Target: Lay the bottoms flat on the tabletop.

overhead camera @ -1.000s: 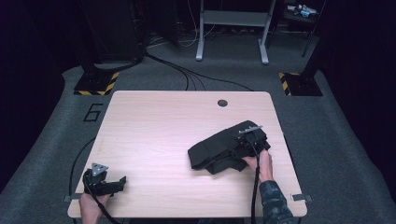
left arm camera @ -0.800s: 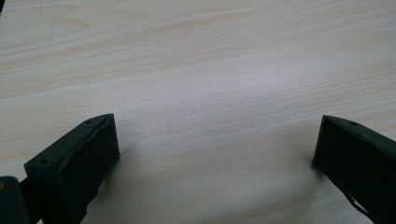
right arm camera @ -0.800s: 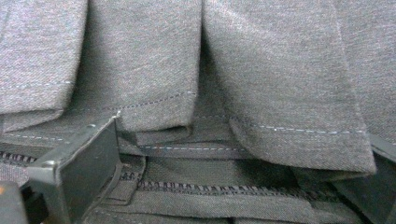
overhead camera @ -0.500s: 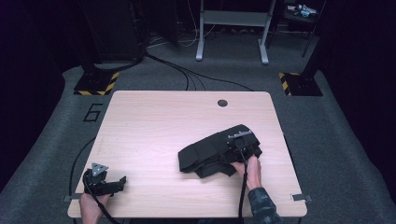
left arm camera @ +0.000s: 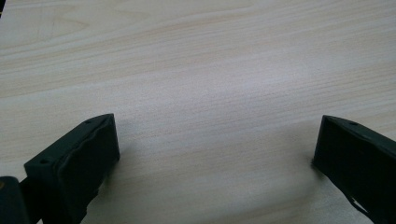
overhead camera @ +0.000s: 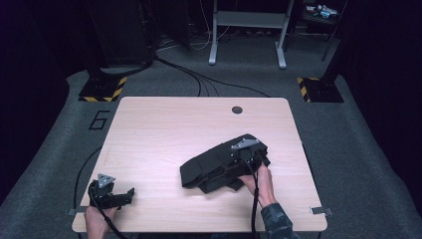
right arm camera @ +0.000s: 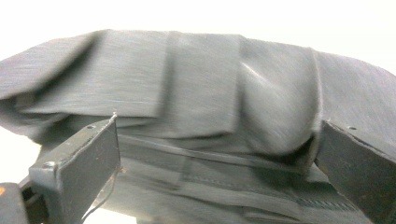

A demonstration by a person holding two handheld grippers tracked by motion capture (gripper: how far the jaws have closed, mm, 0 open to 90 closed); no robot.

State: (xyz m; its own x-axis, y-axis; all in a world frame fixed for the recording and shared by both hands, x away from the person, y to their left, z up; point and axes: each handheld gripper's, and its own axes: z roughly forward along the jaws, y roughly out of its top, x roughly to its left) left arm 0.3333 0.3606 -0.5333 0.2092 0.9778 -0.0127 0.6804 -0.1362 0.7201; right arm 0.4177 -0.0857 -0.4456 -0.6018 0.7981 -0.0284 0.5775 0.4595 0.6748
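Two grippers gaping wide, holding nothing: left gripper [overhead camera: 130, 191] parked well left of the folded dark garment [overhead camera: 219, 164] on the worktop [overhead camera: 164, 129]; right gripper [right arm camera: 219, 154] straddling its near folds. Probably mid-grab; next, clamping fabric.

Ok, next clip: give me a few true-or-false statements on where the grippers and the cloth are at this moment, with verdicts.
1. The left gripper sits near the table's front left corner, jaws open over bare wood. True.
2. The right gripper is at the dark folded cloth. True.
3. The cloth lies on the table's left half. False: it lies right of centre.
4. The right gripper's jaws are shut tight. False: they stand wide apart with cloth between them.
5. A round dark hole sits near the table's far edge. True.
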